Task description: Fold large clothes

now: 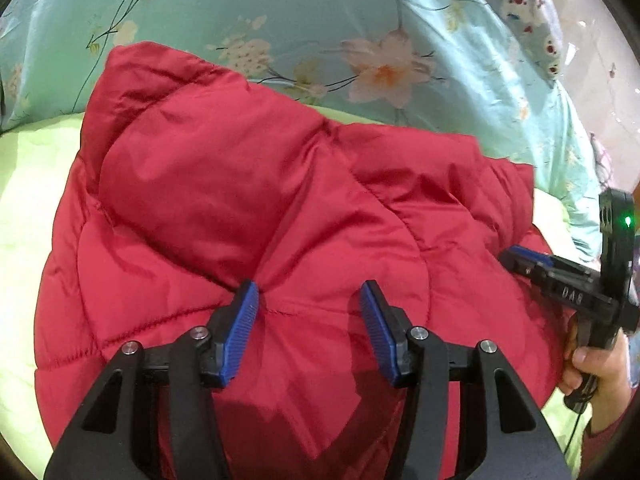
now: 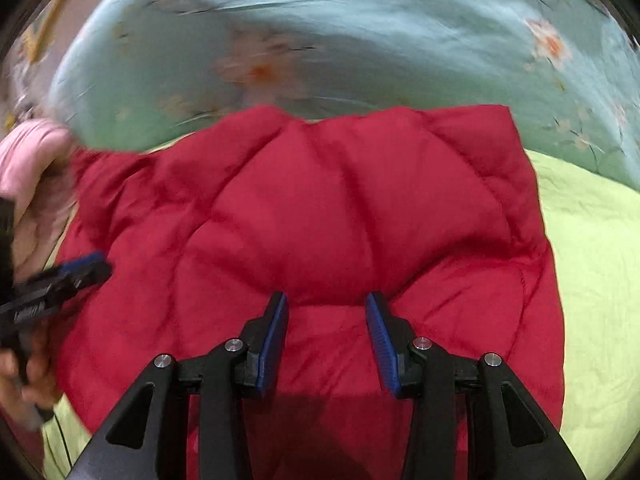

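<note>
The red puffer jacket (image 1: 248, 208) looks partly folded on the bed (image 2: 592, 280), mid-fold I'd guess. Both the left tool (image 1: 309, 332) and right tool (image 2: 327, 340) hover released, nothing gripped. Next needs a pinch on the hem at 6 o'clock.

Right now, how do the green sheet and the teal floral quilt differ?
Pattern: the green sheet is plain, while the teal floral quilt carries printed blossoms and twigs.
Pose: the green sheet lies flat; the teal floral quilt is heaped up behind it.
Load: the red puffer jacket rests mostly on the green sheet, with its far edge up against the teal floral quilt.
Both are pale bedding.
</note>
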`<action>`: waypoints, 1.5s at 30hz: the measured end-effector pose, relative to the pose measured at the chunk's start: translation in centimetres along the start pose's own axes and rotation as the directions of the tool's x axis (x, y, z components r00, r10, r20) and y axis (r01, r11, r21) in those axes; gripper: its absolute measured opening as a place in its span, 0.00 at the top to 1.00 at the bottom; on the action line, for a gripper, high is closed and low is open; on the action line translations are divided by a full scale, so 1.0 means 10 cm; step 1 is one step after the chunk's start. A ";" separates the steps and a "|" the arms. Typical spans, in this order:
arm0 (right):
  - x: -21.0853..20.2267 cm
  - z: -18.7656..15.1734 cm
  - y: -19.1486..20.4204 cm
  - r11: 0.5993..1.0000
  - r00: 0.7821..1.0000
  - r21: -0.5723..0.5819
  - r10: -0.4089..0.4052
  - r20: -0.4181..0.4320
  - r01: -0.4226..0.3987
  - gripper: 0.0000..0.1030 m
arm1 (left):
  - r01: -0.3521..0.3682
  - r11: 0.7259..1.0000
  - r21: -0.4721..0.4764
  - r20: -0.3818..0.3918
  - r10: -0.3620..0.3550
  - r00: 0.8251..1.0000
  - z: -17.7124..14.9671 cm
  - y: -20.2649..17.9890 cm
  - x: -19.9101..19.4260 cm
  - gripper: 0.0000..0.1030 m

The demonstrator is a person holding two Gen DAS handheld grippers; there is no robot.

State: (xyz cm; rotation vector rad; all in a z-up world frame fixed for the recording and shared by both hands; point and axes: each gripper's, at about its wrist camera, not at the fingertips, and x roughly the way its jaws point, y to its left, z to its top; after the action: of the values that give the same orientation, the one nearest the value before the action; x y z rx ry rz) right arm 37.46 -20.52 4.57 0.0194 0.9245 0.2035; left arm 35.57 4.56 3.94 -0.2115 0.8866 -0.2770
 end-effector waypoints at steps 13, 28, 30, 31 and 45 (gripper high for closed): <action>0.41 0.11 -0.20 0.996 0.999 0.081 0.041 0.015 -0.042 0.58 | -0.059 0.998 -0.019 -0.015 0.058 0.998 0.08 0.11 0.33 0.49; -0.28 -0.10 -0.49 0.990 0.998 0.137 0.013 0.056 -0.020 0.58 | -0.023 1.000 0.000 0.017 0.023 1.000 -0.15 0.27 -0.30 0.49; -0.38 -0.16 -0.51 0.991 0.998 0.131 0.003 0.060 -0.011 0.58 | -0.021 1.000 -0.011 0.027 0.022 0.999 -0.17 0.30 -0.37 0.49; -0.44 -0.20 -0.52 0.992 0.998 0.127 -0.002 0.064 -0.006 0.58 | -0.015 1.000 -0.018 0.034 0.016 0.999 -0.20 0.32 -0.44 0.49; -0.76 -0.64 -0.74 0.991 0.997 0.117 -0.065 0.031 0.061 0.50 | -0.047 0.997 -0.064 0.031 0.049 0.998 -0.41 0.55 -0.56 0.49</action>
State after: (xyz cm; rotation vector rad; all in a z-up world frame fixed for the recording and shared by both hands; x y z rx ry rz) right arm 29.22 -29.60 5.94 0.1007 0.9004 0.0905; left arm 29.86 11.33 3.90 -0.2527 0.8673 -0.2000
